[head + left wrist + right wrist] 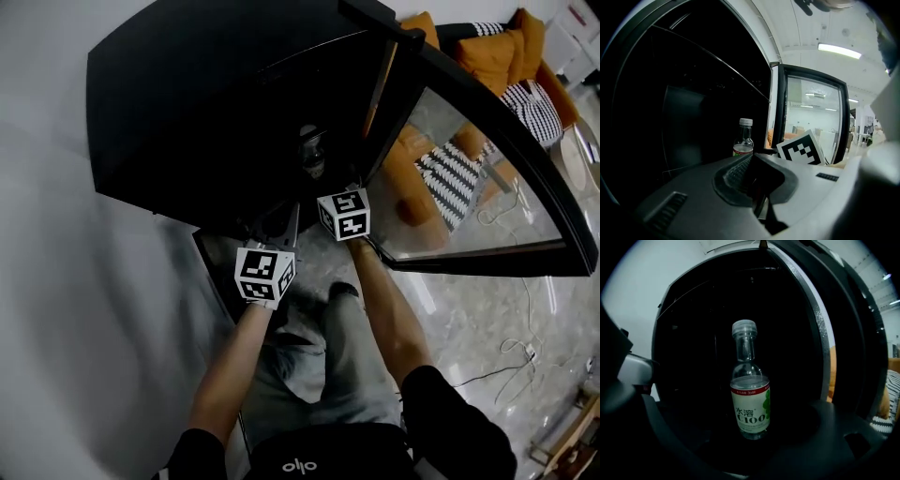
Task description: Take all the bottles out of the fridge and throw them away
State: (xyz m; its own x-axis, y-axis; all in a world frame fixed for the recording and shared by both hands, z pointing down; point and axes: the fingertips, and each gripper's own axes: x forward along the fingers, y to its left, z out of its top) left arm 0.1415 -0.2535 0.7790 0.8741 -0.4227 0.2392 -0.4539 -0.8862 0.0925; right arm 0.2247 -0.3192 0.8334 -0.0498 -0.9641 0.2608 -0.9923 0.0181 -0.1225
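Note:
A clear glass bottle (pixel 750 380) with a silver cap and a white-and-green label stands upright inside the dark fridge (pixel 216 103). The same bottle (pixel 744 138) shows in the left gripper view, just past the fridge's door frame. My right gripper (pixel 750 448) is open, with its jaws spread wide to either side of the bottle and not touching it. My left gripper (pixel 757 190) is shut with nothing in it, and sits lower and left of the right one. In the head view both marker cubes are at the fridge's opening, and the jaws are lost in the dark.
The fridge's glass door (pixel 487 169) stands swung open to the right. A white wall (pixel 56 234) runs along the left. An orange sofa (pixel 511 52) with striped cushions is at the back right. A cable (pixel 511 361) lies on the glossy floor.

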